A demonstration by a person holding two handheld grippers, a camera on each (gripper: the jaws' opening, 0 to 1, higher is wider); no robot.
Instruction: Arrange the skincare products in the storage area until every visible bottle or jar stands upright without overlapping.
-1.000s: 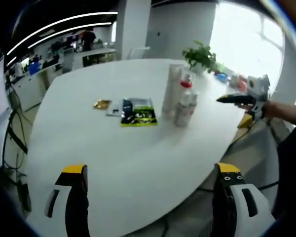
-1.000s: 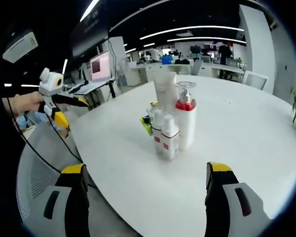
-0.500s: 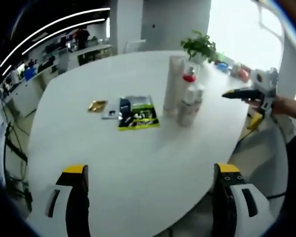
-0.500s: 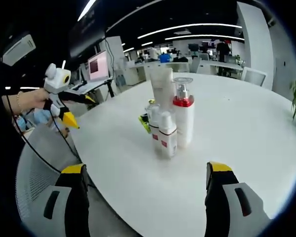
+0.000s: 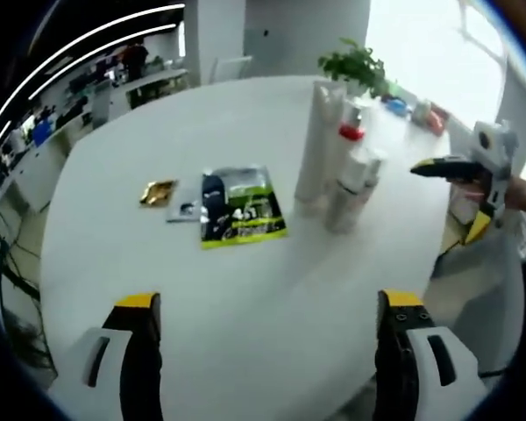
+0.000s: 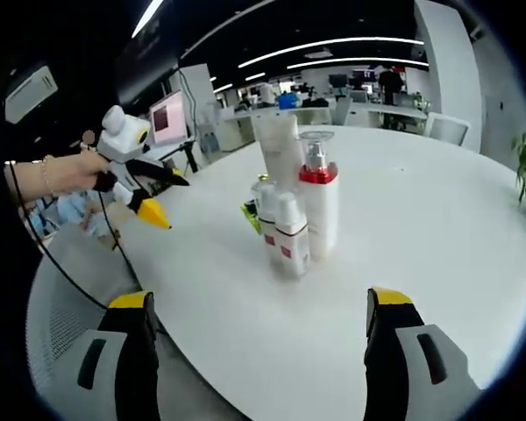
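Both claws, left claw [image 5: 261, 351] and right claw [image 6: 256, 351], hang spread apart over the round white counter [image 5: 245, 289]. The upright cluster of white skincare bottles [image 6: 294, 206] stands mid-counter, nearer both cameras than before, beside the flat green-and-black sachet [image 5: 239, 207], with the potted green plant [image 5: 358, 66] beyond

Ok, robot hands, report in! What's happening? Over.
Left gripper and right gripper open, empty. Bottles clustered upright on table. Green packet lies flat beside them.
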